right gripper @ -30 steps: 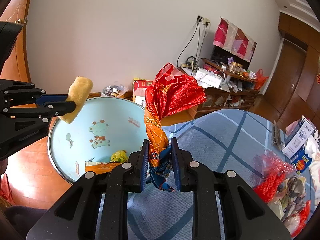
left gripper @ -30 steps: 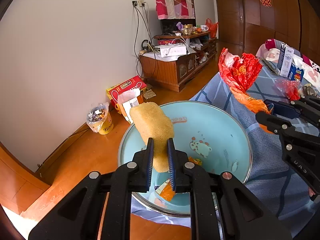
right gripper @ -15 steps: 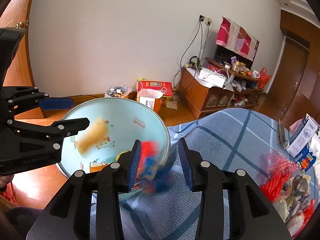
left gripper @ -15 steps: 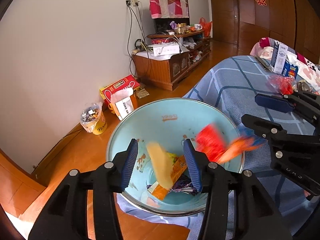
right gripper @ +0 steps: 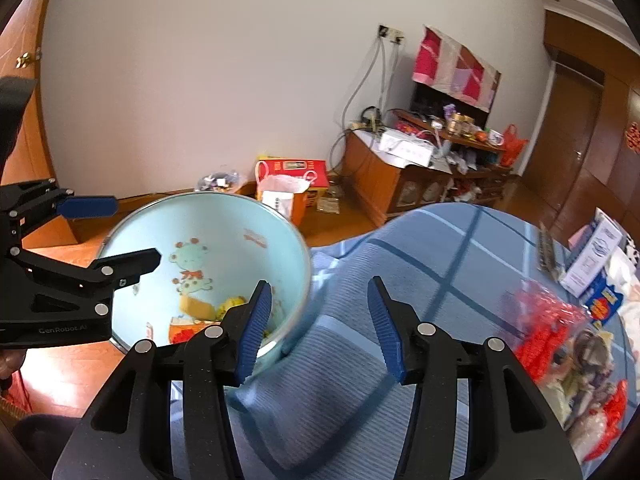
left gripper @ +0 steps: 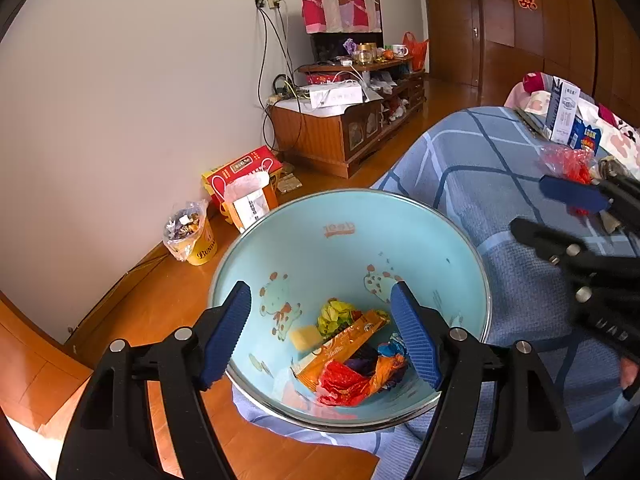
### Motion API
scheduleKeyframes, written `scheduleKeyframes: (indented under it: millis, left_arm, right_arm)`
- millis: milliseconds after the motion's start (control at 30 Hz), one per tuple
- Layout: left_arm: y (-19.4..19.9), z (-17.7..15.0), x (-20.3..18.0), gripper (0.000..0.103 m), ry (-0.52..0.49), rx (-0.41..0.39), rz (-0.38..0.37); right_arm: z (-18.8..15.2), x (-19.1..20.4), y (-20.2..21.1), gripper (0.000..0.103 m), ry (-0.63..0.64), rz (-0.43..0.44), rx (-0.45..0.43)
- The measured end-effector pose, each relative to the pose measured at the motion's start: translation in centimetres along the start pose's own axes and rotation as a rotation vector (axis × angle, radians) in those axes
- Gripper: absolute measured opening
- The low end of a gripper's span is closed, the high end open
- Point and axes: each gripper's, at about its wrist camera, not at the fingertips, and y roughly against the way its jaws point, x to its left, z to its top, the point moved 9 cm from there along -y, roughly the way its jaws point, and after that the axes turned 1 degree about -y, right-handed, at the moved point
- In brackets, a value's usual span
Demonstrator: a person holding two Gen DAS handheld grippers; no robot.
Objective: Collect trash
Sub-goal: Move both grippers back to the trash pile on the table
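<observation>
My left gripper hangs over the blue basin, jaws just opened wide, nothing btwn them. Sponge & red wrapper lie w/ other trash in the basin's bottom. My right gripper, jaws just opened partway, holds nothing above the blue blanket, beside the basin.

I see a plain white wall on the left, an orange wooden floor below it, a cluttered wooden cabinet at the far wall, and dark wooden doors far right.
</observation>
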Motion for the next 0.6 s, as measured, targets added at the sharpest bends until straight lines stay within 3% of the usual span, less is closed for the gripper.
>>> scheduleKeyframes:
  millis: [267,600]
  left_arm:
    - [-0.6,-0.5,-3.4,0.071,-0.061,0.019,-0.031]
    - [-0.7,1.3,-9.4,0.071,-0.122,-0.002,-0.093]
  right_arm:
    - [-1.5,-5.2,2.6,0.055,-0.072,-0.087,0.005]
    - [-6.6,-15.8,8.4,0.056,-0.223,-0.268,0.018]
